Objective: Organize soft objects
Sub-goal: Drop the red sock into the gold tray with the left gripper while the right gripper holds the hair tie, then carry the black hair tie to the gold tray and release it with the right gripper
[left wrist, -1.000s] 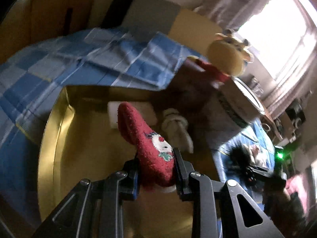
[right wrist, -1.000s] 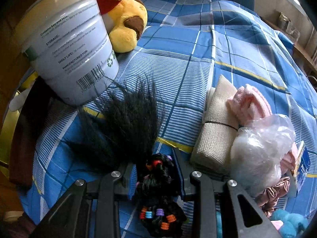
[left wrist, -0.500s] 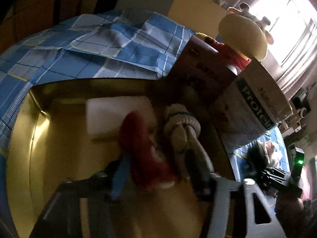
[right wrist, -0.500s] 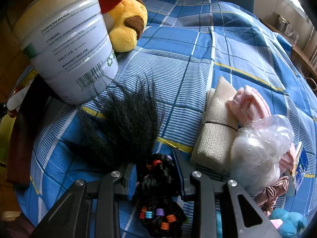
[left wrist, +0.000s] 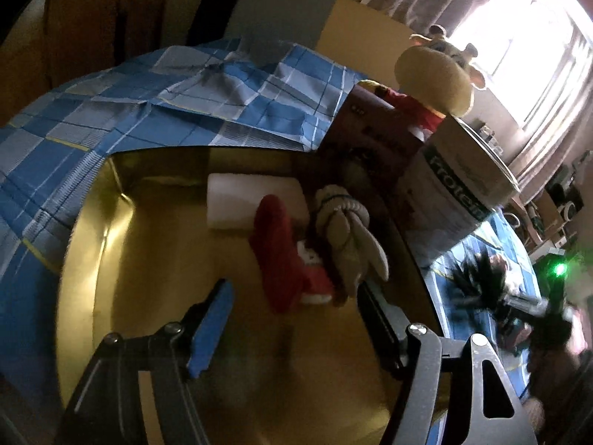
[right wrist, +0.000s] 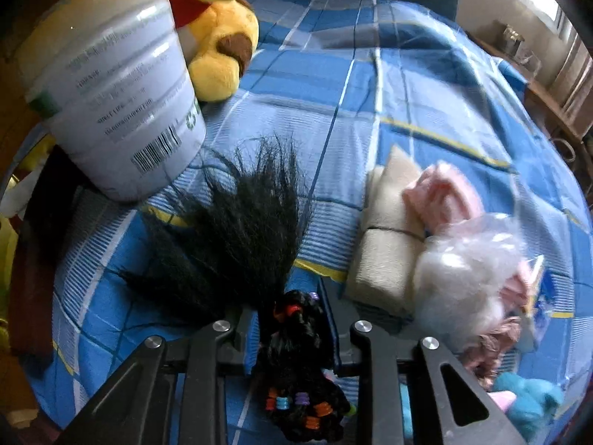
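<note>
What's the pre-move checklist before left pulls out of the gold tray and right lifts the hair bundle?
1. Red sock released: ok, it lies in the gold tray, pads clear of it.
2. Left gripper jaws: ok, opening, nothing pressed between them.
3. Sock clear of the beige knotted rope toy: not ok, they lie touching, so a retreat could drag either one.
4. Right gripper on the black hair bundle: ok, jaws closing with the banded part between them.
5. Loose hair tips free of the white tub: cannot tell, strands reach close to its base.
</note>
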Available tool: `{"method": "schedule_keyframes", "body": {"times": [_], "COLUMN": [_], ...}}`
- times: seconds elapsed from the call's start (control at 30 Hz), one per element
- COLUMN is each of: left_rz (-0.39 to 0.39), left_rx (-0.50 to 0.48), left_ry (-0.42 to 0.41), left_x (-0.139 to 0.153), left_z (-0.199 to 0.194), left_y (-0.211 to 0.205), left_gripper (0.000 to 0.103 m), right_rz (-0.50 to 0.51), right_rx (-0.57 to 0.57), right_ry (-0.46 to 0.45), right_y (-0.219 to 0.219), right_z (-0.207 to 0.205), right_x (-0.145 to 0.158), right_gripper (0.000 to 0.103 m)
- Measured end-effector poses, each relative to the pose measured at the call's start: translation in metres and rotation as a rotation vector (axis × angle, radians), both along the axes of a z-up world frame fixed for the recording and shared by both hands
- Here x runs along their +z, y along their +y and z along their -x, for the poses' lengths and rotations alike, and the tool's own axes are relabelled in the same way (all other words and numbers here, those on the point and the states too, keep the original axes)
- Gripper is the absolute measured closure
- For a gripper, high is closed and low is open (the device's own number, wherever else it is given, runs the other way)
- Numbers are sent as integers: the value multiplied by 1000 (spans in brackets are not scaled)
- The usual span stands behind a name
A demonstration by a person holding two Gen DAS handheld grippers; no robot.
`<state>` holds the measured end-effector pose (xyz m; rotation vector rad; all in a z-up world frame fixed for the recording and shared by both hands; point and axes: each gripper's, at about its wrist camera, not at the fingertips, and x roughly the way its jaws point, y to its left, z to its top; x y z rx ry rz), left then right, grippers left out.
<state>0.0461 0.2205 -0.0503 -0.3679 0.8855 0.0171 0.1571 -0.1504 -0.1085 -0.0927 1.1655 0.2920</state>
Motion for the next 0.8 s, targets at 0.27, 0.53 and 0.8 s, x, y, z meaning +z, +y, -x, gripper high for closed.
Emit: {"method": "schedule_keyframes", "body": {"times": [0.27, 0.53, 0.8], "left_rz": [12, 32, 5], "left_rx": [-11, -18, -29], "left_ry": [-19, -51, -67], "left_x": [1, 8, 15], "left_z": [23, 34, 41], "left_y": [7, 9, 9], "left_gripper": [33, 33, 33], "right_rz": [100, 102, 12], "right_rx": [-52, -353, -298], "right_ry": [-111, -246, -460], "right_y": [-22, -54, 58], "right_z": [-10, -101, -177], "right_x": [82, 175, 288], "right_gripper": [76, 76, 76]}}
